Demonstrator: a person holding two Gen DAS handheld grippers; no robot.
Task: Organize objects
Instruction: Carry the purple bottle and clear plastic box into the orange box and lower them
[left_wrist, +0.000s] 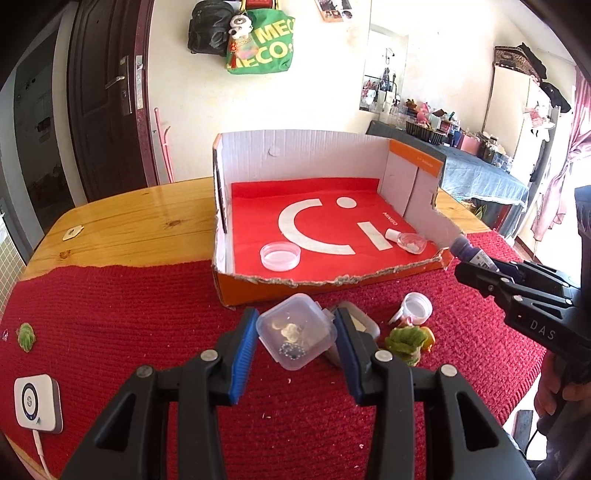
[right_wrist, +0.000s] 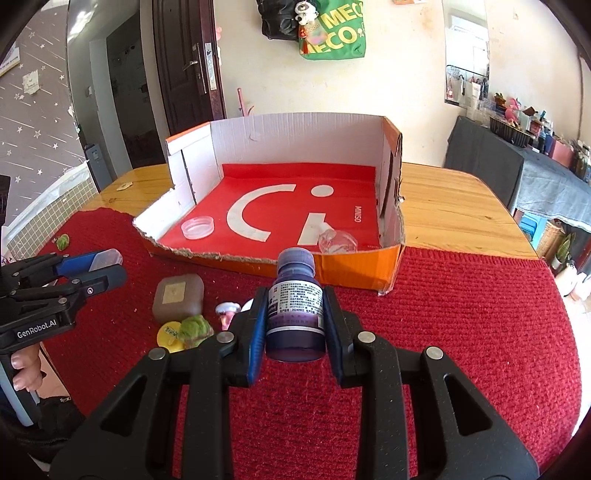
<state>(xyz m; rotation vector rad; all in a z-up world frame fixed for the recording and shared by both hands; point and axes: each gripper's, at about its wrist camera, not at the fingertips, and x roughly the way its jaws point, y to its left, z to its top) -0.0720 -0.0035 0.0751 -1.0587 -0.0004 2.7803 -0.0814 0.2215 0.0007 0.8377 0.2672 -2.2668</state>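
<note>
Over the red mat, both jaws grip: clear tub, purple bottle.

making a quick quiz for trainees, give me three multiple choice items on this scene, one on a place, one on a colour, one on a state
1. Where does the round clear lid lie?
A. inside the cardboard box
B. on the bare wooden table
C. on the white device

2. What colour is the knitted mat?
A. blue
B. red
C. grey

3. What are the right tongs doing?
A. hanging open and empty
B. gripping a green toy
C. gripping a purple bottle

Answers:
1 A, it rests on the box's red liner.
2 B, red knit covers the near half of the table.
3 C, both pads press the bottle's sides.
</note>
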